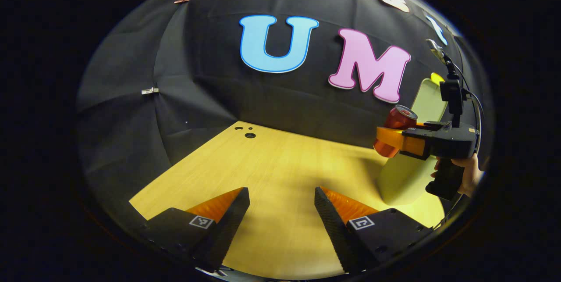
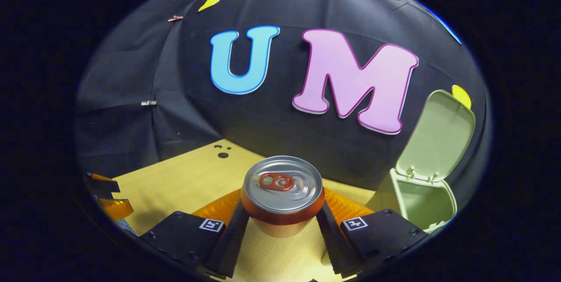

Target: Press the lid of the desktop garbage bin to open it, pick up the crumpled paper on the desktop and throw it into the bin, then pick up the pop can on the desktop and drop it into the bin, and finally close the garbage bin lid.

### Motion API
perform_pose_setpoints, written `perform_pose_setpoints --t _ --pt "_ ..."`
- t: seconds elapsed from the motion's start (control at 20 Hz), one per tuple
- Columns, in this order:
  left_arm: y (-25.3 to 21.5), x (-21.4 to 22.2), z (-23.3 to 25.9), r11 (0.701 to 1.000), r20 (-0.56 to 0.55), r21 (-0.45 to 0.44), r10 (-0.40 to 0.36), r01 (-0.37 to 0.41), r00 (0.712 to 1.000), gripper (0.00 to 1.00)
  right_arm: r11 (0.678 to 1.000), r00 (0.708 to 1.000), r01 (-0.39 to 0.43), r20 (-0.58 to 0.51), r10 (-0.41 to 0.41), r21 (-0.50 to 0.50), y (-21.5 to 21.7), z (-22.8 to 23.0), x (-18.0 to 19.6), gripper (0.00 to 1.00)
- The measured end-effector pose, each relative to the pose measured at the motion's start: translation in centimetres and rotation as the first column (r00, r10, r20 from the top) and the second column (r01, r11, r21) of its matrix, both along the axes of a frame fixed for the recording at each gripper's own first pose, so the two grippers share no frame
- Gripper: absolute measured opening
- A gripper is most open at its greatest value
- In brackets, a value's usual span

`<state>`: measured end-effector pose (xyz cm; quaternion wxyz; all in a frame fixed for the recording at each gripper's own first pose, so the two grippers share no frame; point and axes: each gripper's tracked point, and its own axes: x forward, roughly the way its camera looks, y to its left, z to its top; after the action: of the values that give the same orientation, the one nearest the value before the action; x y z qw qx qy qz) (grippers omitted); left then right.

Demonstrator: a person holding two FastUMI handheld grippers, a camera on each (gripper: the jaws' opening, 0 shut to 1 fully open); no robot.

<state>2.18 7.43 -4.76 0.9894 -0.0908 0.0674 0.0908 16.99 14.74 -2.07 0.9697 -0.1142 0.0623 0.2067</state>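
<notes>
- Right jaws (image 2: pixel 282 218): clamped on the pop can (image 2: pixel 282 194), one finger on each side of its body. Can is upright, tab end up, gripped below the top rim, clear of the worktop (image 2: pixel 184 181).
- Why the grip sits there: my guess is that holding the sidewall under the rim stops the can slipping and leaves its lower body free to go into the bin first.
- Left jaws (image 1: pixel 282 212): spread apart, nothing between them, bare worktop under and ahead of them. Parked on the side of the can away from the bin, probably to stay out of the right hand's path.
- From the left gripper view: the right gripper carries the can in front of the bin (image 1: pixel 405 176), with a hand (image 1: pixel 466 172) on the grip handle. The can looks tilted there; I put that down to the fisheye edge, cannot be sure.
- Bin sits beyond the can, off to its right side, near the booth wall. Lid (image 2: pixel 440 135) stands open and leans back on its hinge, mouth unobstructed, so a drop from above looks feasible.
- Crumpled paper: can't spot it on the worktop. Likely already in the bin, but its inside is too dim to confirm.
- Judgement: on the can step. Next needs a carry over the bin mouth, release, then lid shut.
- Risk: can clipping the front rim of the bin if brought in low.
</notes>
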Motion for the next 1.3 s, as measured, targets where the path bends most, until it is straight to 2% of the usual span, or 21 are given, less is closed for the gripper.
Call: perform_pose_setpoints --t 0.2,0.4,0.75,1.1,1.3 --pt "1.1 -2.0 1.3 0.999 0.037 0.051 -0.013 0.011 0.999 0.96 0.998 0.996 0.068 0.054 -0.069 0.017 -3.6 3.8 -1.1 0.82" --pt "0.8 -3.2 0.8 0.996 0.025 0.088 -0.034 0.031 0.999 0.96 0.992 0.986 0.126 0.108 -0.128 0.026 -7.4 7.2 -1.6 0.82" --pt "-1.2 -1.3 2.3 0.992 0.040 0.114 -0.054 0.050 0.998 0.96 0.983 0.974 0.176 0.137 -0.183 0.061 -12.8 10.9 0.1 0.82" --pt "-4.7 2.5 2.8 0.995 0.045 0.086 -0.063 0.059 0.997 0.96 0.968 0.965 0.229 0.107 -0.240 0.106 -18.8 11.1 3.0 0.82" --pt "-7.1 4.7 2.8 0.993 0.036 0.077 -0.088 0.085 0.995 0.96 0.956 0.954 0.281 0.082 -0.288 0.086 -22.1 9.3 4.8 0.82"
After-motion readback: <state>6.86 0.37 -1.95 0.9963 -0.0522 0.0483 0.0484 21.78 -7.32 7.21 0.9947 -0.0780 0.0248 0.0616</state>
